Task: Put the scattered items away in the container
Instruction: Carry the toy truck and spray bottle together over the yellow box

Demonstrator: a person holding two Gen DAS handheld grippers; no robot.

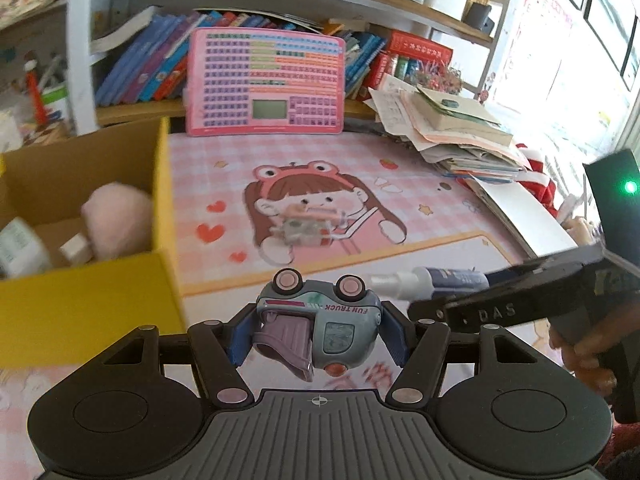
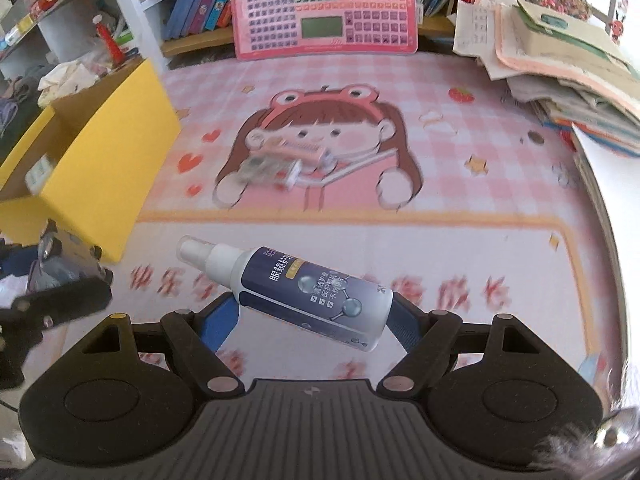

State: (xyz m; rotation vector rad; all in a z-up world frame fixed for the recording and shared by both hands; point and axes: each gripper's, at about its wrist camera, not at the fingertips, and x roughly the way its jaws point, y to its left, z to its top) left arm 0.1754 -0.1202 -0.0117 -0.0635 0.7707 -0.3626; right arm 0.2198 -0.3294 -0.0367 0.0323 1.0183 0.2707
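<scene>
Carrying: I have both loads off the counter (image 2: pixel 460 216), bound for the yellow box (image 1: pixel 80 312) at left of frame.
Left hand-held gripper (image 1: pixel 316 332): partly closed, pads pressing the flanks of the toy truck (image 1: pixel 320 320), which hangs wheels-up at lower centre.
Right hand-held gripper (image 2: pixel 316 320): wider set, closed on the spray bottle (image 2: pixel 304 292), nozzle toward upper left.
Truck handling: I judge it light, rigid and glossy; grip the flat body sides, not the wheels.
Bottle handling: I judge it smooth, round and liable to roll; hold mid-body, clear of the cap.
Remaining: a small blurred clutter (image 2: pixel 280 160) lies mid-mat.
Box contents: pink plush (image 1: pixel 116 220) already inside.
</scene>
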